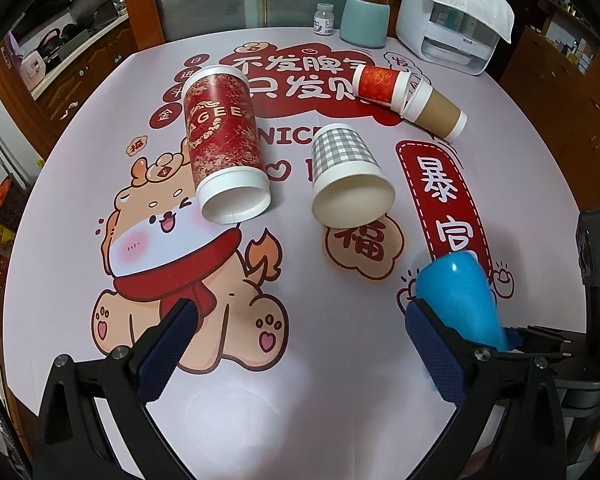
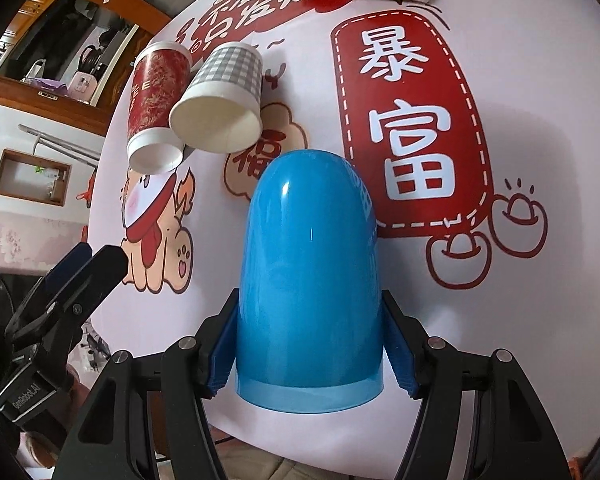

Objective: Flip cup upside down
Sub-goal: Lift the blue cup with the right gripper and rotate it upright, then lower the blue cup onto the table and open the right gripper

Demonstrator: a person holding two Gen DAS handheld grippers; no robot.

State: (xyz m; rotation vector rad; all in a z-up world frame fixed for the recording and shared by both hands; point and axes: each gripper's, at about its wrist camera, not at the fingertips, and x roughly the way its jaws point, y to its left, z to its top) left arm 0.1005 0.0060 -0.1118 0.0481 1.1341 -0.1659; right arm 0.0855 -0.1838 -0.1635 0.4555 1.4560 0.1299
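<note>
A blue plastic cup point(image 2: 308, 280) is held between the pads of my right gripper point(image 2: 310, 344), which is shut on it near its open rim; its closed rounded end points away from the camera. The same blue cup point(image 1: 458, 296) shows at the lower right of the left wrist view, tilted above the table. My left gripper point(image 1: 300, 320) is open and empty over the cartoon print. Several paper cups lie on their sides: a tall red one point(image 1: 224, 140), a grey checked one point(image 1: 348, 172), a small red one point(image 1: 380, 84) and a brown one point(image 1: 436, 110).
The round table point(image 1: 300, 400) has a printed cover with red Chinese signs. At its far edge stand a small jar point(image 1: 324, 19), a teal canister point(image 1: 365, 20) and a white appliance point(image 1: 448, 20) under a cloth. Wooden cabinets surround the table.
</note>
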